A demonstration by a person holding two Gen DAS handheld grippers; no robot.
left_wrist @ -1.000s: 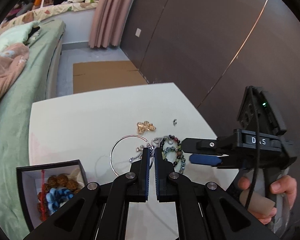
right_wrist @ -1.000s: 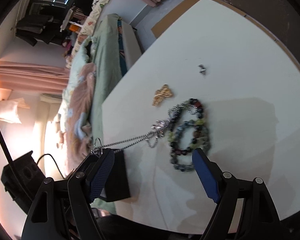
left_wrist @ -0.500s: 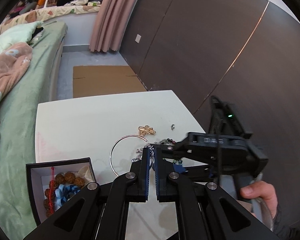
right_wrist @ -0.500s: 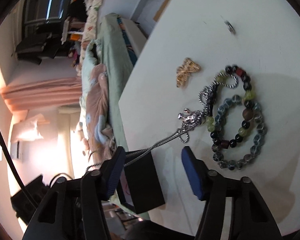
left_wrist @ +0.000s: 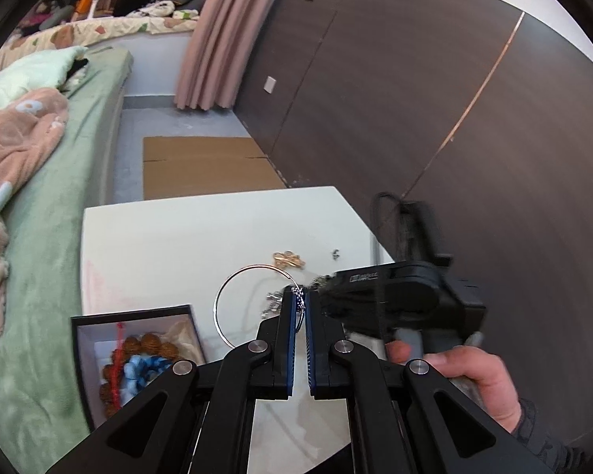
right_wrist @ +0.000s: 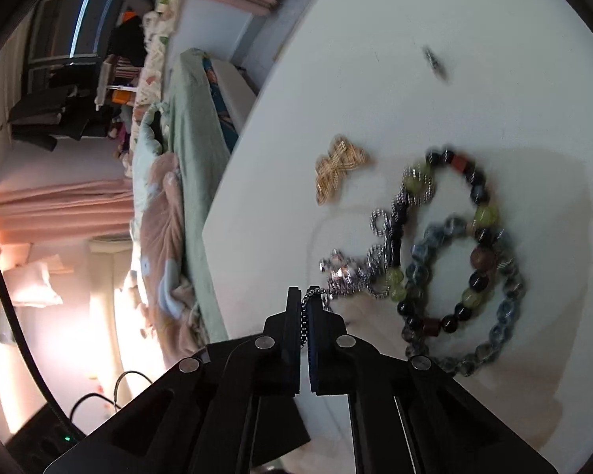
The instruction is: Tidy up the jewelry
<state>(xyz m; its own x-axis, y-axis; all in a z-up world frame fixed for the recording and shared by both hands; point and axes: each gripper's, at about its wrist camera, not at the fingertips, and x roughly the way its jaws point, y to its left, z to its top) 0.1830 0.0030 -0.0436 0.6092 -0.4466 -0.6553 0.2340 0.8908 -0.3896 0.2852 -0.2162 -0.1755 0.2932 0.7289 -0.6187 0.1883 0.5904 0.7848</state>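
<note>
Two grippers share one silver chain: the left gripper pinches one stretch above the white table, the right gripper has clamped another near its pendant, likely to untangle it from the glossy beaded bracelets. Beside them sit a thin hoop, a black box and a gold clasp.

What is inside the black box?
The box holds brown beads, blue beads and a red cord. The left tool hides its near corner, so anything there cannot be seen.

Two bead bracelets, one box
</note>
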